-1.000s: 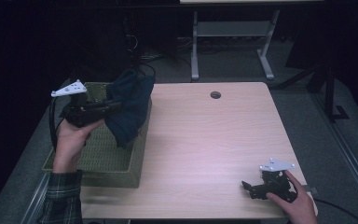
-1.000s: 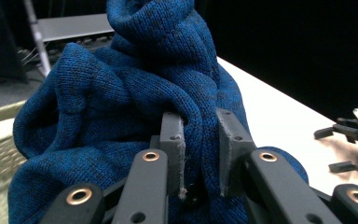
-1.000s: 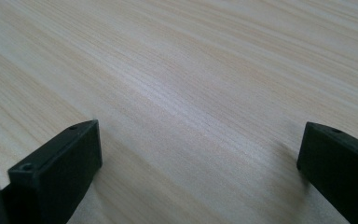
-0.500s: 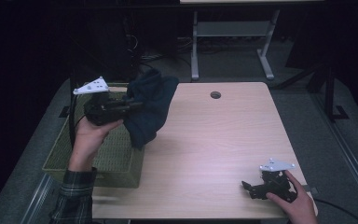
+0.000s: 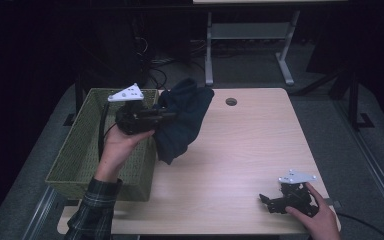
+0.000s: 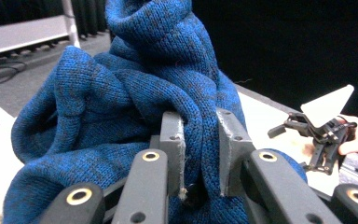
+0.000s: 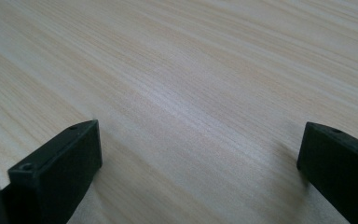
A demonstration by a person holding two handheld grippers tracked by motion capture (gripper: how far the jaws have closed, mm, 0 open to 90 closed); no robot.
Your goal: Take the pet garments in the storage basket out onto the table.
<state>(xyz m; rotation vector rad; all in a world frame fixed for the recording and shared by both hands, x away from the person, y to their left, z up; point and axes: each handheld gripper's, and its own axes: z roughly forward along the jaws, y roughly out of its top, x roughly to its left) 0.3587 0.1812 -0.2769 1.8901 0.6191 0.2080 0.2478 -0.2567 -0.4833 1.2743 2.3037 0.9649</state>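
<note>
A dark blue knitted garment (image 5: 182, 117) hangs in the air over the table's left side, next to the basket's right wall. My left gripper (image 5: 167, 116) is shut on a fold of it; in the left gripper view the blue knit (image 6: 135, 88) bulges up between and above the two jaws. My right gripper (image 5: 266, 201) rests low on the table near its front right corner, held by a hand. Its jaws stand wide open over bare wood (image 7: 200, 107), with nothing between them. The right gripper (image 6: 319, 135) also appears far off in the left gripper view.
A green woven basket (image 5: 82, 145) stands at the table's left edge. The light wooden table (image 5: 240, 150) has a round cable hole (image 5: 231, 102) at the back. A metal stand (image 5: 250, 35) and cables lie on the dark floor behind.
My left gripper has lifted the blue garment out of the basket and carried it right, over the table. The right gripper has stayed where it was.
</note>
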